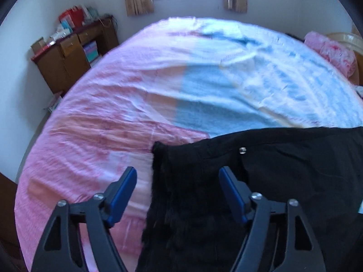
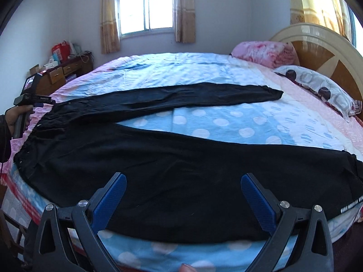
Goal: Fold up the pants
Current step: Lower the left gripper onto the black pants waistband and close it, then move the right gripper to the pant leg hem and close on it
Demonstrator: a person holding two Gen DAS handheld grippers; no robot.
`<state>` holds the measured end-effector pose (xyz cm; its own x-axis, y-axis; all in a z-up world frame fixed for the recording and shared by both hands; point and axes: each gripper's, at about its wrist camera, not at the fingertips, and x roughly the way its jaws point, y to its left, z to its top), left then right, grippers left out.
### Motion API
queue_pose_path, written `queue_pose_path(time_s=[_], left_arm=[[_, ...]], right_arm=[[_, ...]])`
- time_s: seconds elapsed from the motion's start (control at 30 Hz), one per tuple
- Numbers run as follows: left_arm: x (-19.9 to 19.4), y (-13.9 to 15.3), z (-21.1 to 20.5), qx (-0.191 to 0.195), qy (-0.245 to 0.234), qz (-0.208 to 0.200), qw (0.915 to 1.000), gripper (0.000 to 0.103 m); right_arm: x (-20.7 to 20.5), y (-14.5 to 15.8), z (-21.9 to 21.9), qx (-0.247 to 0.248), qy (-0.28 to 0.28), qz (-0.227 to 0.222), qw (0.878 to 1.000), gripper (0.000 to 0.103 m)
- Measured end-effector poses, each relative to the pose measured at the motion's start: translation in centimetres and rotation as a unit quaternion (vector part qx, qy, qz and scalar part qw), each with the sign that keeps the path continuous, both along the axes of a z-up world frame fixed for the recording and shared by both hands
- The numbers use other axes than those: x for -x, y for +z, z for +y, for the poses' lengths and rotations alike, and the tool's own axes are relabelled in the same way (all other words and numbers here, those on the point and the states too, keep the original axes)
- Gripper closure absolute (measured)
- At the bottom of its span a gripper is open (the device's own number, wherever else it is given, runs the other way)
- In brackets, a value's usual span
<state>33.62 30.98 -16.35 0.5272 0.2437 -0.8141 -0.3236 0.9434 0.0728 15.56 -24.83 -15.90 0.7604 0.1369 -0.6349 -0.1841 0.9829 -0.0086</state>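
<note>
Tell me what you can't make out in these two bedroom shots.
- Left wrist view: quilt pattern, smeared by motion blur.
- Left wrist view: pants legs, cut off by the right edge.
- Right wrist view: white lettering on the near pant leg, too small.
- Right wrist view: desk clutter, too small.

Bedroom surroundings: bed, window, desk.

A pink-and-blue dotted bedsheet (image 2: pixel 226 122) covers the bed; a fluffy pink blanket (image 2: pixel 263 52) and patterned pillow (image 2: pixel 317 90) lie near the round wooden headboard (image 2: pixel 329 52). Beige curtains (image 2: pixel 109 22) flank the window (image 2: pixel 145 9) beside a cluttered brown wooden desk (image 1: pixel 68 52).
</note>
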Motion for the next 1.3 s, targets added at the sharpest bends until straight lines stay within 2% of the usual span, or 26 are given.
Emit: queue_pose_path(time_s=[0.03,0.07,0.3,0.47,0.53,0.6,0.63,0.87,1.07,1.3], left_arm=[[-0.7,-0.7,0.3,0.013,-0.001,0.009,0.9999,0.041],[-1.1,-1.1,0.5,0.022,-0.003,0.012,0.9997,0.044],[-1.9,-1.9,0.8,0.041,-0.022,0.017,0.9988,0.049],[-2.7,-1.8,0.3,0.040,-0.049,0.032,0.9975,0.071],[-3.1,-1.6,-0.1,0.036,-0.056,0.036,0.9971,0.075],[-3.2,-1.9,-0.3,0.029,-0.059,0.039,0.9971,0.075],[-3.2,-2.1,-0.3,0.027,-0.060,0.039,0.9971,0.075],[-3.1,-2.3,0.0,0.035,-0.069,0.034,0.9964,0.075],[-3.1,-2.5,0.2,0.039,-0.079,0.032,0.9956,0.074],[-2.9,-2.6,0.1,0.034,-0.078,0.027,0.9961,0.074]], right_arm=[[-0.9,0.2,-0.6,-0.005,-0.009,0.007,1.000,0.001],[-1.6,0.3,-1.2,-0.010,-0.019,0.012,1.000,0.001],[-7.4,2.2,-6.7,-0.053,-0.059,0.033,0.996,0.001],[-13.3,4.6,-12.4,-0.088,-0.092,0.043,0.991,0.001],[-16.0,5.6,-14.4,-0.084,-0.104,0.041,0.990,0.005],[-19.2,6.2,-16.1,-0.072,-0.113,0.051,0.990,0.022],[-21.1,6.4,-17.0,-0.064,-0.119,0.056,0.989,0.034],[-32.8,6.3,-21.5,-0.053,-0.150,0.087,0.983,0.035],[-41.9,4.3,-22.8,-0.047,-0.146,0.115,0.981,0.035],[-48.7,1.2,-23.2,-0.035,-0.138,0.146,0.979,0.035]])
